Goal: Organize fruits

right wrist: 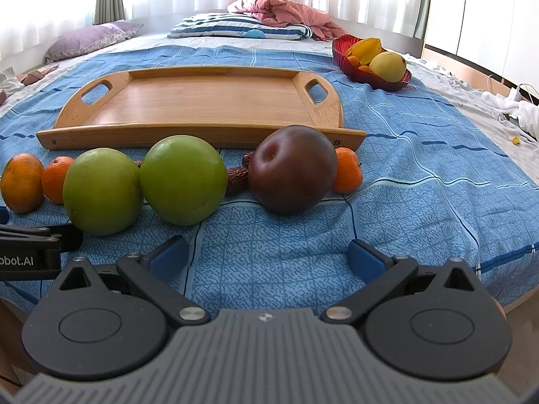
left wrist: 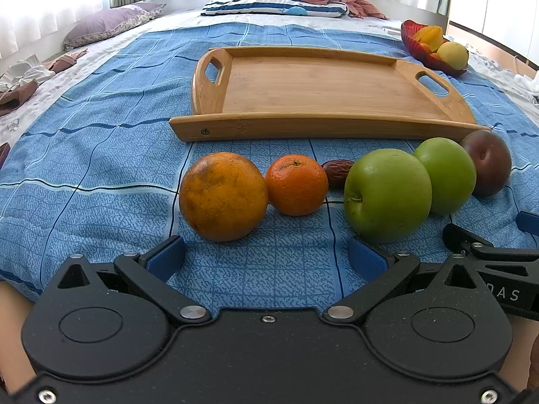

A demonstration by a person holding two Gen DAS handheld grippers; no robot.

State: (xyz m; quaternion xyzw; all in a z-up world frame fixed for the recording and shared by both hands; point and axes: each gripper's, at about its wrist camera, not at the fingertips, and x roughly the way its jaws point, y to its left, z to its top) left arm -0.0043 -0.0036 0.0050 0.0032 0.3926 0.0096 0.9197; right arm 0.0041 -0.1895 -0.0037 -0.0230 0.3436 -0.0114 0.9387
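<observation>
A row of fruit lies on the blue bedspread in front of an empty wooden tray [left wrist: 303, 87] [right wrist: 202, 101]. From left: a large orange [left wrist: 223, 196] [right wrist: 21, 182], a small tangerine [left wrist: 296, 184] [right wrist: 55, 178], a brown date [left wrist: 337, 172], two green apples [left wrist: 387, 195] [left wrist: 446, 175] [right wrist: 101, 191] [right wrist: 183, 180], a dark plum [left wrist: 488, 161] [right wrist: 293, 168]. Another tangerine [right wrist: 348, 175] sits right of the plum. My left gripper [left wrist: 267, 257] is open and empty before the oranges. My right gripper [right wrist: 267, 257] is open and empty before the plum.
A red bowl [left wrist: 409, 38] [right wrist: 380, 79] with yellow fruit stands at the tray's far right. Pillows [right wrist: 87, 38] and a pink duvet [right wrist: 286, 11] lie at the bed's far end. White clothes [right wrist: 505, 104] lie at the right edge.
</observation>
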